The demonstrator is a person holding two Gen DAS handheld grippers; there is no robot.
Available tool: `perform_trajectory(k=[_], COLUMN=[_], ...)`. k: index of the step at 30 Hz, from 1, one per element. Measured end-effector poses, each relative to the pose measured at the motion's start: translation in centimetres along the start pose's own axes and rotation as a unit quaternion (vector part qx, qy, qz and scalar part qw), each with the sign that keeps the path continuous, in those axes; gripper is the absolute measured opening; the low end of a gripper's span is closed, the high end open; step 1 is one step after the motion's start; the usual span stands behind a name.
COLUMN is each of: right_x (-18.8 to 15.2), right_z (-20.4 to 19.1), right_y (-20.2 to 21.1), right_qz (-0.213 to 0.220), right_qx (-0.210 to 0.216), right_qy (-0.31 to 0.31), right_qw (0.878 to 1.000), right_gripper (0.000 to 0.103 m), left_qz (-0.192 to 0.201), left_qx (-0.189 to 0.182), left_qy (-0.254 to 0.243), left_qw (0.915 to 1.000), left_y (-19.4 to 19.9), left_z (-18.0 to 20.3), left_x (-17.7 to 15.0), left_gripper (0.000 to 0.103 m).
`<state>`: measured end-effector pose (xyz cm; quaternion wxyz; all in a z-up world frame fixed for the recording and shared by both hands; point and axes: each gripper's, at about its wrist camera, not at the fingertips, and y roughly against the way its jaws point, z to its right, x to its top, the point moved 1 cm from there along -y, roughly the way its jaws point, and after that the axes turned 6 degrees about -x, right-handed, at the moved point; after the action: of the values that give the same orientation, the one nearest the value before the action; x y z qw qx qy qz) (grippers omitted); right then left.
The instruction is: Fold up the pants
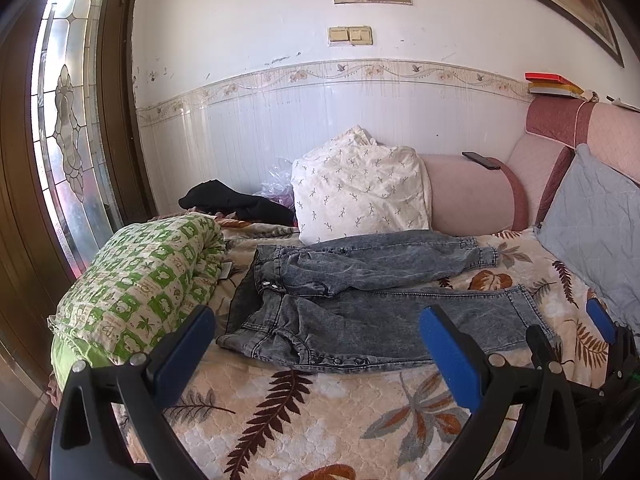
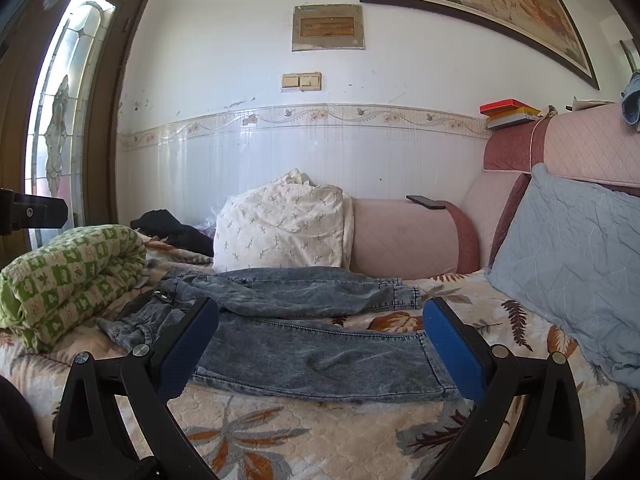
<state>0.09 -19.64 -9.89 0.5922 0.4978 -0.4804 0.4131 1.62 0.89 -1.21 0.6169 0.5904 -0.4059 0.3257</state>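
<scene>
Opening step: approaching, nothing gripped yet.

Left side: rolled green-checked quilt (image 1: 140, 284) lying on the bed (image 1: 320, 420), just beside the waistband end of the pants. Left tongs (image 1: 316, 344) hovering above the near edge of the waistband, spread wide, holding nothing; blue pads (image 1: 188, 344) clear of the cloth.

Centre: grey denim pants (image 1: 360, 304) lying flat across the floral bed cover, waist to the left, legs running right and splayed apart, far leg rumpled and angled toward the white pillow (image 1: 360, 192). Legs not yet stacked, so no fold made.

Right side: right tongs (image 2: 320, 340) hanging over the near leg close to its hem, also gaping, empty, pads straddling the leg's width without touching it, as far as can be told. Blue-grey cushion (image 2: 572, 264) leaning near the hems.

Judging next move: lowering both tongs onto the near leg's edge, one pinching at the waistband, one at the hem, then carrying that leg over onto the far one. Needing a grip through one leg only, and smoothing of the rumpled far leg first.
</scene>
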Motion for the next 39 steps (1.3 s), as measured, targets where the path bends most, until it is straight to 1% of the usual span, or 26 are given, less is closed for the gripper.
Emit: perform_trajectory(k=[28,39], right_x=[-0.3,-0.5], right_z=[0.1,-0.3], right_y=[-0.1,-0.6], right_qz=[-0.003,-0.011], right_qx=[0.001,0.002], right_qy=[0.004,0.013], right_qw=[1.000,1.000], right_gripper=[0.103,0.103], left_qz=[-0.018,-0.032], left_qx=[0.008,0.008], left_qy=[0.004,0.007], left_qw=[0.9998,0.9994], left_y=[-1.6,-3.3], left_z=[-0.6,-0.9], left_x=[-0.8,-1.2], left_gripper=[0.103,0.103])
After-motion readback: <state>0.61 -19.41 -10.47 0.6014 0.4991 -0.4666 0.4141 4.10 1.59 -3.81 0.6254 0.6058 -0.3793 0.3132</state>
